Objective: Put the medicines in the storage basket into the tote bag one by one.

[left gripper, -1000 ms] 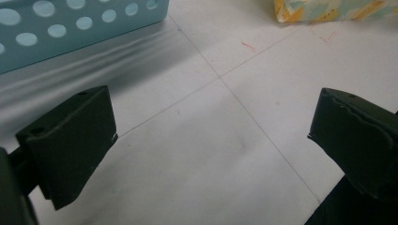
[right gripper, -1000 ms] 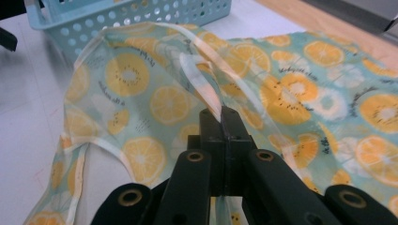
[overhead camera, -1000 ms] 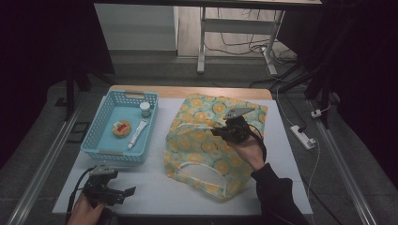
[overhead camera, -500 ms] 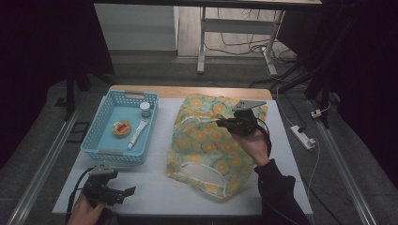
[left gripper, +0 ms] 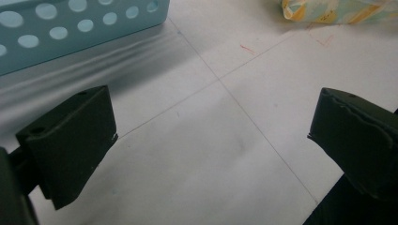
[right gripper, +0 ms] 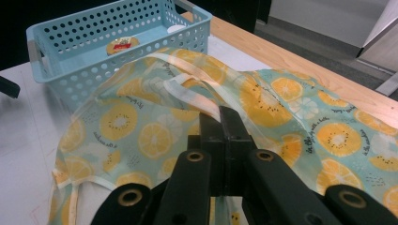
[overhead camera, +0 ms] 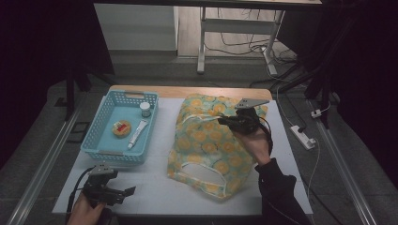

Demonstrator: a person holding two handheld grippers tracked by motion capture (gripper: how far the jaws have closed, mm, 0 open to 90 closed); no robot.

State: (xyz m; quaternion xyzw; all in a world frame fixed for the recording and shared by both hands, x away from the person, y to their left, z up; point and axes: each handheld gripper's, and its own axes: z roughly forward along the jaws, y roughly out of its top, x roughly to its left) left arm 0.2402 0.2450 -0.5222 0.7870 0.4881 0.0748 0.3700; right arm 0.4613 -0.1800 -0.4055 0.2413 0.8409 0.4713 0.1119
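Observation:
A cloth bag (overhead camera: 202,140) printed with orange slices lies on the white table, its cut-out handle toward the front. My right gripper (overhead camera: 224,121) is over the bag's far part, shut on a raised fold of the bag by its white-edged strap (right gripper: 187,91). In the right gripper view the jaws (right gripper: 219,117) meet with the cloth (right gripper: 281,103) pinched between them. My left gripper (overhead camera: 129,192) rests near the table's front left corner. Its jaws (left gripper: 211,126) stand wide apart over bare table.
A light blue perforated basket (overhead camera: 101,149) stands left of the bag and holds a small white jar (overhead camera: 145,108), a round orange item (overhead camera: 121,128) and a white tube (overhead camera: 137,132). A power strip (overhead camera: 302,137) lies on the floor at the right.
My right gripper has shifted slightly toward the far side, carrying the pinched cloth with it. The left gripper has stayed where it was.

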